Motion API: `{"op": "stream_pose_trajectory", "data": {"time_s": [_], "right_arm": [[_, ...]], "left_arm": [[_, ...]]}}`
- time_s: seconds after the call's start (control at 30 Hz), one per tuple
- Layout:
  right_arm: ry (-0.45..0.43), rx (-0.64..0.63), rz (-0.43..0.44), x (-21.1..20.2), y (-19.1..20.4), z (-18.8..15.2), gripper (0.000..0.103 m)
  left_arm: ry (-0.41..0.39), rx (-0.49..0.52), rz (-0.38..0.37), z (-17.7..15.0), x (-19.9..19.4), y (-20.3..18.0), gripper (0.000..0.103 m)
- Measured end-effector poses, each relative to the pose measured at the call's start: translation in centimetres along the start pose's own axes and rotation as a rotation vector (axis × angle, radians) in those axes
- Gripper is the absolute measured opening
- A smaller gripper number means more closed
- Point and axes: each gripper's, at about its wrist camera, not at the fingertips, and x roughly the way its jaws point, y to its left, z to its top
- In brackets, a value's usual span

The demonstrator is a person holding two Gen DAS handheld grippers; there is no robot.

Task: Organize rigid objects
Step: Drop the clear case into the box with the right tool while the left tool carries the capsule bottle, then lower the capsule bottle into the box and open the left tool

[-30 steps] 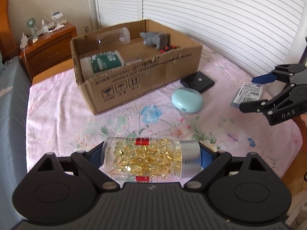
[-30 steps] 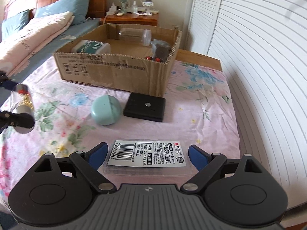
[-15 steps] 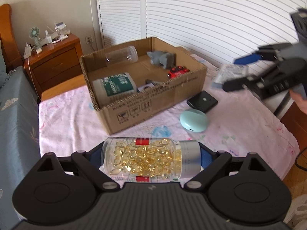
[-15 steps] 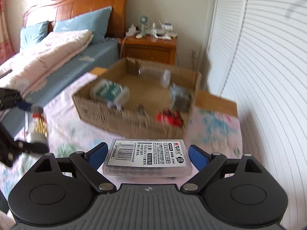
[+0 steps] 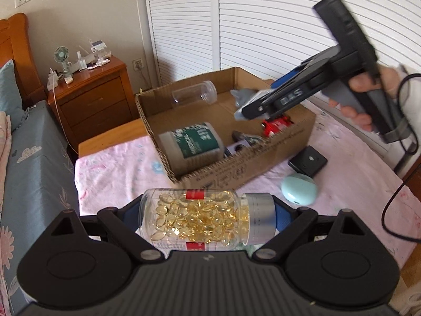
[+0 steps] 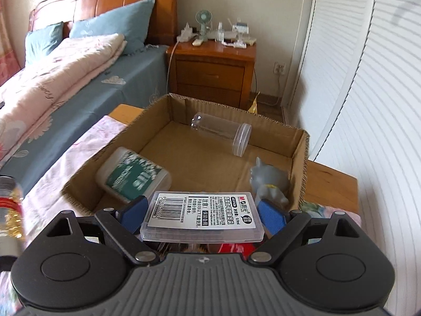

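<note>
Bed point(image 5: 110, 163): box point(image 6: 300, 142) under R gripper point(image 6: 202, 217) w/ case point(image 6: 201, 214).

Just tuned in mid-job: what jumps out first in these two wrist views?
The left gripper is clamped on a clear bottle of golden capsules, held sideways short of the cardboard box. The right gripper grips a flat labelled plastic case over the box, where a green-labelled jar, a clear tube and a grey figure lie.

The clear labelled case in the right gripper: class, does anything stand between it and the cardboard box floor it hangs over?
Yes. Under the clear case lie a red toy and a grey figure; bare cardboard box floor lies beyond.
</note>
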Motion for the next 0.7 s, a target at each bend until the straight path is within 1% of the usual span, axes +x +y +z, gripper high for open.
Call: {"op": "stream_pose_trajectory", "data": {"time_s": [0.1, 0.13, 0.17, 0.2, 0.27, 0.5, 0.6, 0.7], "right_arm": [[0.003, 0.011, 0.007, 1.8, -0.3, 0.7, 0.094], [-0.003, 0.017, 0.010, 2.2, -0.5, 0.9, 0.096], [-0.012, 0.028, 0.006, 2.4, -0.6, 0.9, 0.101], [-0.019, 0.036, 0.005, 2.4, -0.7, 0.9, 0.103], [-0.024, 0.053, 0.007, 2.1, -1.0, 0.8, 0.103], [-0.041, 0.107, -0.035, -0.6, -1.3, -0.7, 0.103], [-0.055, 0.146, -0.062, -2.2, -1.4, -1.8, 0.103], [-0.060, 0.180, -0.109, -3.8, -1.0, -3.3, 0.103]], "left_arm": [[-0.002, -0.001, 0.005, 0.8, 0.5, 0.3, 0.093], [-0.005, -0.001, 0.005, 1.1, 0.7, 0.4, 0.093], [-0.009, -0.002, 0.005, 1.3, 0.8, 0.5, 0.093], [-0.013, -0.002, 0.006, 1.6, 0.9, 0.6, 0.093], [-0.018, 0.000, 0.007, 2.3, 1.3, 0.7, 0.093], [-0.034, 0.010, 0.024, 5.4, 2.6, 1.1, 0.093], [-0.033, -0.001, 0.029, 7.2, 3.8, 1.6, 0.093], [-0.024, -0.013, 0.031, 9.1, 5.8, 2.1, 0.093]]}}
